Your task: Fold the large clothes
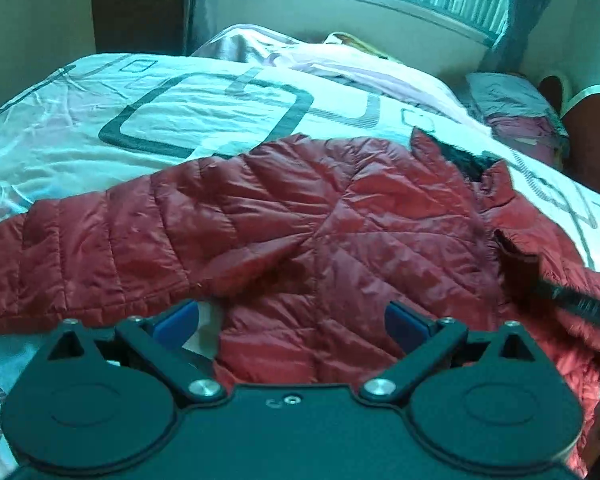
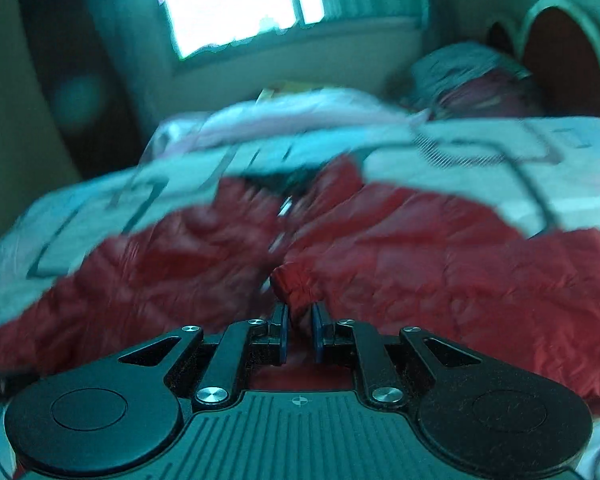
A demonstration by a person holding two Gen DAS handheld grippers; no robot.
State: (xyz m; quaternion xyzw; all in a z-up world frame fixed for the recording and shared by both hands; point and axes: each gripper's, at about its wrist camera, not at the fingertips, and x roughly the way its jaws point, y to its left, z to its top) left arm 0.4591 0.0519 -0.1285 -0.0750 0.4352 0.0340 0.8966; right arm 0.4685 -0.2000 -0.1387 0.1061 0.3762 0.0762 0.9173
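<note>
**Right jaws pinch the jacket, left jaws wait wide**

The red quilted puffer jacket [image 1: 320, 216] lies spread on the white patterned bedspread [image 1: 100, 120], long axis crosswise, collar farthest. The right gripper [image 2: 300, 320] is nearer, nipping jacket fabric. The left gripper [image 1: 292, 320] hovers over the near hem, gaping and empty.

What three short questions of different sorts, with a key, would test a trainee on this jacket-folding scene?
1. True or false: the left gripper is open.
2. What does the right gripper pinch?
3. The red quilted jacket lies on: A) a chair B) the patterned bedspread C) the floor.

Key: 1 true. 2 a fold of the jacket. 3 B.
</note>
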